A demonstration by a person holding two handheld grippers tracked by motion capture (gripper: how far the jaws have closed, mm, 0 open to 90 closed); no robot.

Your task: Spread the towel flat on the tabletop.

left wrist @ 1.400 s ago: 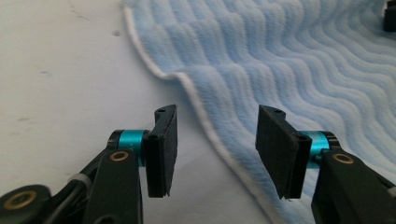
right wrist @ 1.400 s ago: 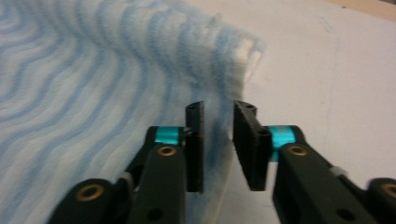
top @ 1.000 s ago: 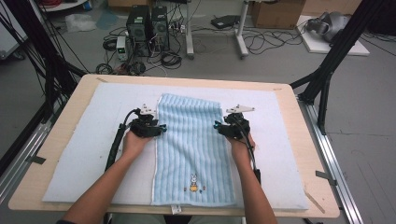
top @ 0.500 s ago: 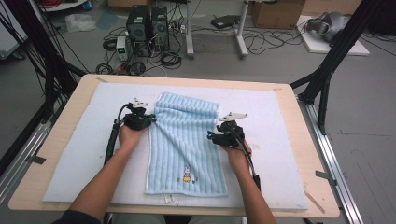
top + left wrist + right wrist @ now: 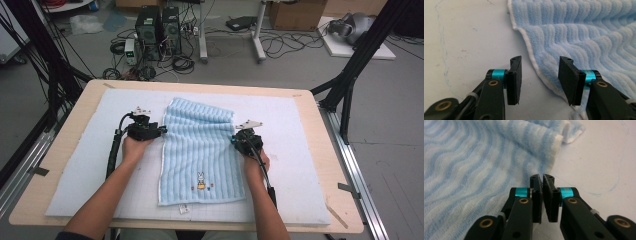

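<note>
A light blue ribbed towel (image 5: 200, 145) lies lengthwise on the white mat (image 5: 300, 125), with a small rabbit motif (image 5: 201, 180) near its front end. My left gripper (image 5: 161, 131) is at the towel's left edge. It is open, and its jaws (image 5: 540, 67) straddle the white hem of the towel (image 5: 586, 32) without pinching it. My right gripper (image 5: 235, 141) sits at the right edge. It (image 5: 542, 178) is shut, touching the hem of the towel (image 5: 474, 157), and no cloth is visible between the pads. The far right corner is folded over in a roll (image 5: 549, 140).
The mat covers most of a wooden table (image 5: 345, 165). A small white tag (image 5: 184, 210) lies just past the towel's front hem. Black frame posts (image 5: 350, 90) stand at the table's sides. Computers and cables (image 5: 160, 30) are on the floor beyond.
The towel has swung back from its skewed lie to nearly straight. My left gripper has come nearer along the left edge and now stands open; the right one has shifted slightly outward.
</note>
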